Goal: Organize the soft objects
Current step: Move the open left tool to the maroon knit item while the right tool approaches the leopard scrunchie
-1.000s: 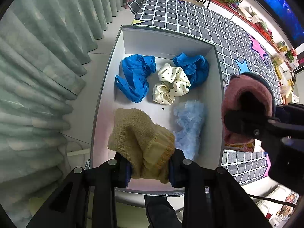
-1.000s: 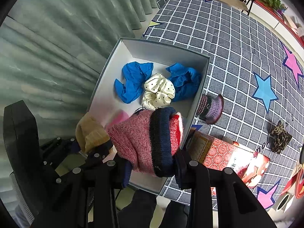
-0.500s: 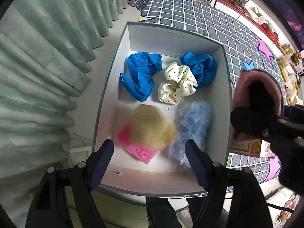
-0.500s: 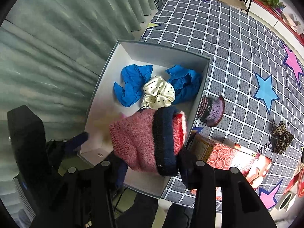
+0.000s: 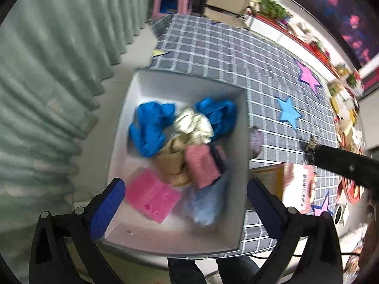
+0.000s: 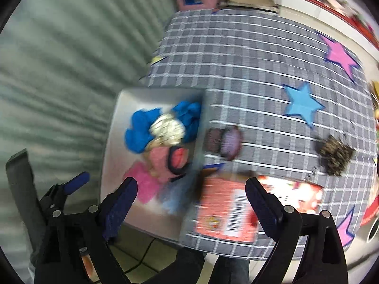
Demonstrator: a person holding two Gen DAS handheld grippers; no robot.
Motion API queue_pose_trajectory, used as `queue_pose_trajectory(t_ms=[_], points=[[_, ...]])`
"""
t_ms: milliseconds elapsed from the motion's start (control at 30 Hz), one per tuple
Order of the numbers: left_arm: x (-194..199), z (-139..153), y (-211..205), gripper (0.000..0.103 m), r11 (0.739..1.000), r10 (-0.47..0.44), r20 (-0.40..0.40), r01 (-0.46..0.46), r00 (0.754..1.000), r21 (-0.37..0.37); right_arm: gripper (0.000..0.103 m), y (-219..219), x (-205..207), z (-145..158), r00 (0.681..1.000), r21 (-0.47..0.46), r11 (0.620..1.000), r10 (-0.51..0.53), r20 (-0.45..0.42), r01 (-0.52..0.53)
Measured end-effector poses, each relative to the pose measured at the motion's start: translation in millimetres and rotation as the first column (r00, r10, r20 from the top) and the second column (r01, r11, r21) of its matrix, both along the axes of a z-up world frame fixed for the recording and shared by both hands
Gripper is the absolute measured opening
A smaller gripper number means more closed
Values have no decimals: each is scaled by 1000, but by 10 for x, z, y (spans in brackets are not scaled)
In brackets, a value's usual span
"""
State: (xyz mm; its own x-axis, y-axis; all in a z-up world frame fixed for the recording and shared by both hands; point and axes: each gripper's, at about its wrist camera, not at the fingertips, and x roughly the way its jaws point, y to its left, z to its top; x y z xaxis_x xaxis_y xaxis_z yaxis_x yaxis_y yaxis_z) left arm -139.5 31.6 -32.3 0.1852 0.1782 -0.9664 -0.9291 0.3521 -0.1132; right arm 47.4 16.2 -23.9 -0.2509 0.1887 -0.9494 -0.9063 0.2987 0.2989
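A white box (image 5: pixel 244 156) stands at the table's left edge and holds soft things: two blue cloths (image 5: pixel 149 127), a cream dotted scrunchie (image 5: pixel 193 124), a tan knit piece (image 5: pixel 171 163), a pink knit sock with a dark cuff (image 5: pixel 202 165), a pink sponge (image 5: pixel 152 195) and pale blue fluff (image 5: pixel 208 201). My left gripper (image 5: pixel 182 206) is open and empty above the box's near end. My right gripper (image 6: pixel 191 203) is open and empty above the box's right wall (image 6: pixel 201 127). The pink sock also shows in the right wrist view (image 6: pixel 165 161).
On the grey checked tablecloth (image 6: pixel 260 54) lie a purple knit piece (image 6: pixel 225 140) beside the box, a leopard scrunchie (image 6: pixel 336 155) to the right, and a red printed packet (image 6: pixel 234 213) near the front edge. Green curtains (image 5: pixel 47 71) hang at the left.
Both grippers opened and drew back upward. The tan knit piece and the pink sock dropped from them into the box. Both views are now motion-blurred.
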Motion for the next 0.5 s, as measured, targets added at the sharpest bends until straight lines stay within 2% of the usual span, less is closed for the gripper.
queue_pose_trajectory(t_ms=[200,333,367,433,467,500], points=[[533,48,62,103,992,-122,11,122,992,-29,94,-320,762,-143,982,-45,981,-188,24,189],[1036,68,104,103,968,-251,-33,251,967,-28,94,-595,1152,-304,954,-78,951,-300,-1,299],[1168,59,115,103,957,-289,-47,288,956,-33,94,-644,1210,-344,949,-85,946,-314,-4,313],[1489,7,150,103,921,-388,-97,385,916,-55,94,-728,1334,-419,939,-99,935,-343,-16,340],[1634,-30,156,103,901,-434,-121,429,893,-65,94,-770,1391,-446,935,-103,931,-355,-22,351],[1827,-90,162,103,869,-495,-155,489,855,-74,94,-797,1446,-470,930,-106,926,-366,-29,362]])
